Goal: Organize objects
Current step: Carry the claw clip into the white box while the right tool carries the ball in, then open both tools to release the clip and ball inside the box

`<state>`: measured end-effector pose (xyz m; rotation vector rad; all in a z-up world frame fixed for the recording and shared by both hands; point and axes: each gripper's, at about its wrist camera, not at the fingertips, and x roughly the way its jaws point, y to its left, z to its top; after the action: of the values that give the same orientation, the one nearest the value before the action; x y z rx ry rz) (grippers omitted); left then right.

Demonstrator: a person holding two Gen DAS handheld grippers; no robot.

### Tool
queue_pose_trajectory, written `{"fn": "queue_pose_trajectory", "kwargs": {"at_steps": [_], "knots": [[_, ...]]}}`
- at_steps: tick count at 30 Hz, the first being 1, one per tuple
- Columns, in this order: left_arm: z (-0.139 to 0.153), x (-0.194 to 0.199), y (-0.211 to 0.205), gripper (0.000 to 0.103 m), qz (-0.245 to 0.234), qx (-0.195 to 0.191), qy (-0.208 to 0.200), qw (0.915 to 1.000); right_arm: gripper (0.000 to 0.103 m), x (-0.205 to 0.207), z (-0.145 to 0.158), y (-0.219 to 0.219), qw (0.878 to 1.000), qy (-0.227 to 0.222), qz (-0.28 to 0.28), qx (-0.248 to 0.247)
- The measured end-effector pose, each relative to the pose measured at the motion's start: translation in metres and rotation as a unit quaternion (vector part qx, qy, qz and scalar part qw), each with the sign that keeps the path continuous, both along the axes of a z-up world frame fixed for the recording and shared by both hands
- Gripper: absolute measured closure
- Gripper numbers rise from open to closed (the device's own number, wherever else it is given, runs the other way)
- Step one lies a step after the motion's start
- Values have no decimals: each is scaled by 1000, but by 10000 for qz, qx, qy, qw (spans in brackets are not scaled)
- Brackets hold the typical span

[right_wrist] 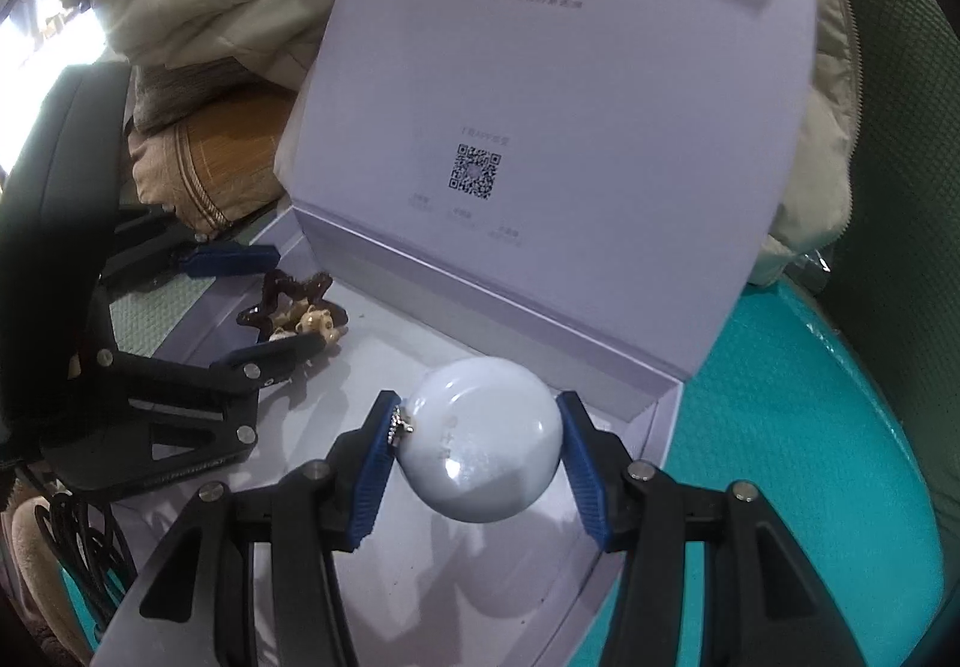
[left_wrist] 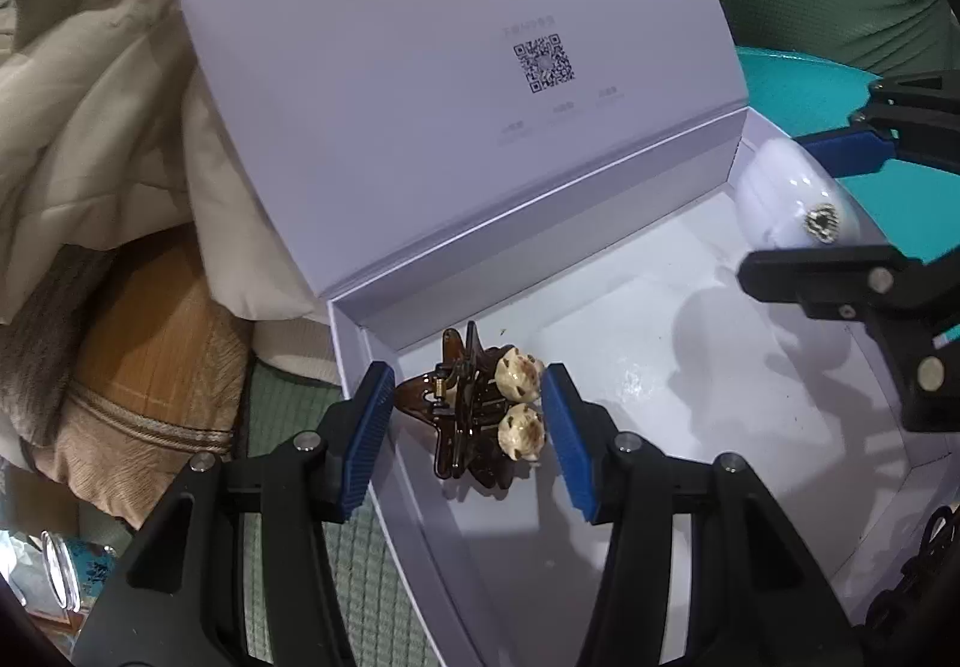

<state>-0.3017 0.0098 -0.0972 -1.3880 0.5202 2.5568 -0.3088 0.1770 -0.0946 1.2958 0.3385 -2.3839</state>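
We tilt both grippers steeply down into the open white box (left_wrist: 690,367): our left gripper (left_wrist: 468,418) clamps a brown hair claw (left_wrist: 462,415) over the box's near-left corner, our right gripper (right_wrist: 477,454) grips a white round case (right_wrist: 486,439) above its right end.

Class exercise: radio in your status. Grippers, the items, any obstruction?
Left gripper shut on brown hair clip, over the open white box. Right gripper shut on white round case, over the same box. Nothing blocking.
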Motion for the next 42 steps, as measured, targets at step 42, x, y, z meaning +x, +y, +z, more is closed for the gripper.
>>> {"fn": "queue_pose_trajectory", "kwargs": {"at_steps": [42], "knots": [[17, -3, -26, 44, 561, 184, 151, 9981, 35, 8, -12, -15, 9959, 274, -316, 806]]}}
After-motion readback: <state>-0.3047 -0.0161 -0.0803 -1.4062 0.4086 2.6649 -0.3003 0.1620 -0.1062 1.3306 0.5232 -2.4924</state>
